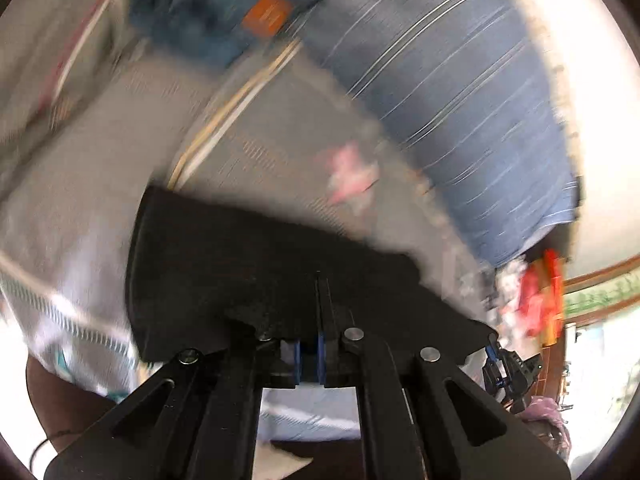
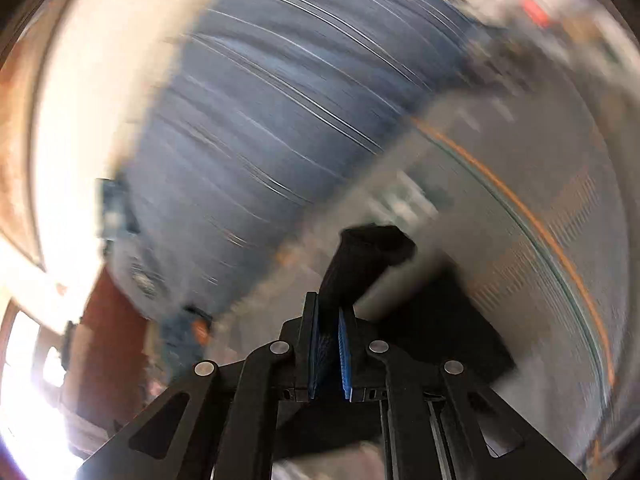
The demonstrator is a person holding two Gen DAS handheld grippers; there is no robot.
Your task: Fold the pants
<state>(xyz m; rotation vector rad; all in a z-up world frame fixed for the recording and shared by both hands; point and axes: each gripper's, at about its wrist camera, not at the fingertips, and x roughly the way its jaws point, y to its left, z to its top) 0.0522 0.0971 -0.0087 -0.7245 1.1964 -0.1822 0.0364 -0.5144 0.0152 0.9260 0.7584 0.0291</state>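
Both views are motion-blurred. The black pants hang across my left gripper, whose blue pads are shut on the cloth's edge; the fabric spreads wide above the jaws, over the bed. In the right wrist view, my right gripper is shut on another part of the black pants; a bunched fold sticks up from between the pads and more cloth trails down to the right. The right gripper also shows at the lower right of the left wrist view.
A grey-white patterned bedsheet covers the bed. A blue striped blanket lies behind, also in the right wrist view. Dark blue jeans with an orange patch lie at the back. Red items sit at the right.
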